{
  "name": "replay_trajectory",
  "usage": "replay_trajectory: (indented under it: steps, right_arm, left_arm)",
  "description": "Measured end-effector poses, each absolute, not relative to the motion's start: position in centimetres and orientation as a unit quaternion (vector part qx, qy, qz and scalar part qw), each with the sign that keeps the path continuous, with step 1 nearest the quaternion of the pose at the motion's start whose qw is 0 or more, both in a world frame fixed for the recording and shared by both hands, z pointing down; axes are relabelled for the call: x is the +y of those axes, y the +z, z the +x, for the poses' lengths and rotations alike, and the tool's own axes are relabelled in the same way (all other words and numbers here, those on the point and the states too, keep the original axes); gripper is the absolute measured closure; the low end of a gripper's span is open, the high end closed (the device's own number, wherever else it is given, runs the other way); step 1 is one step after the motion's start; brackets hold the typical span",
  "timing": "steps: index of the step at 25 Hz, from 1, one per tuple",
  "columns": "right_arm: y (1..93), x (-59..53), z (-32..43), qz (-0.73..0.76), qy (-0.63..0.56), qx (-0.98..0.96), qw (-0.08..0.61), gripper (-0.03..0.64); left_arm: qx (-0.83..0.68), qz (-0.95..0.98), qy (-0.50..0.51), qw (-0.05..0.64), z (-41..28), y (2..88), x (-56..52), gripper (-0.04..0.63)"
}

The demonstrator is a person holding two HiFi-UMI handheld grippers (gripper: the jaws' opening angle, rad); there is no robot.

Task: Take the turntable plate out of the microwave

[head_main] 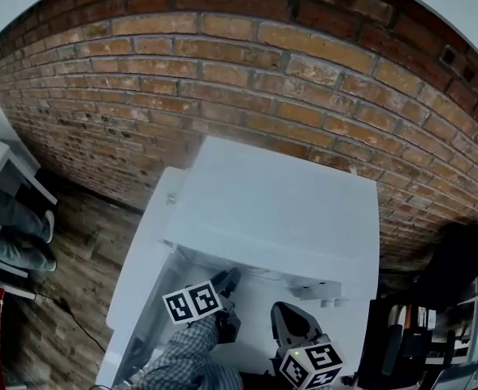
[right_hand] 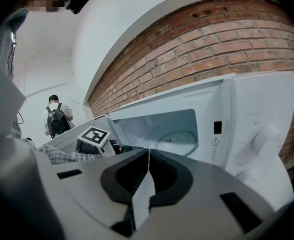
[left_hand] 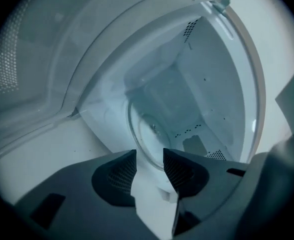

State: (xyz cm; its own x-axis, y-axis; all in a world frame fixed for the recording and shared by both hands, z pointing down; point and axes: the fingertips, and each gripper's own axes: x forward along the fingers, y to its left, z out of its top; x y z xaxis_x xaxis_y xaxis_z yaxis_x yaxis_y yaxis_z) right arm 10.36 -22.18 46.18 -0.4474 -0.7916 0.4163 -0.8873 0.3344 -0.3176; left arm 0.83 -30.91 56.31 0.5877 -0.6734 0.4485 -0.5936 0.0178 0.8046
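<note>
Left claw [left_hand: 149, 156], on a checked sleeve [head_main: 182, 356], reaches slightly downward into the open white microwave [head_main: 280, 210], jaws apart near the round clear glass turntable plate [left_hand: 146, 129] lying inside; right claw [right_hand: 148, 154] hovers outside, closed, empty.

head view up high, steeply down on microwave [head_main: 280, 210] top; left gripper view close at cavity mouth; right gripper view further back; both share turntable plate [left_hand: 146, 134]

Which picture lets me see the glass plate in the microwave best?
The left gripper view: the glass plate sits in the middle, close up, just past the open left tongs. The right gripper view shows it small inside the open microwave. The head view looks down on the microwave's top, which hides it.
</note>
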Motion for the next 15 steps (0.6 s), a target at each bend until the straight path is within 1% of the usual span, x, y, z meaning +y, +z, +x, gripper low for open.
replay_trajectory:
  steps: [10,15]
  right_arm:
    - [47.3,-23.3,10.7,0.513,0.274,-0.807,0.099,0.597]
    - [48.0,-23.9,10.7,0.514,0.278,-0.805,0.103,0.597]
  left_arm:
    - [-0.467,0.669,-0.045,0.576,1.1,57.7,-33.8,0.454]
    - [-0.464,0.649,-0.071,0.599,0.9,57.7,-34.5,0.456]
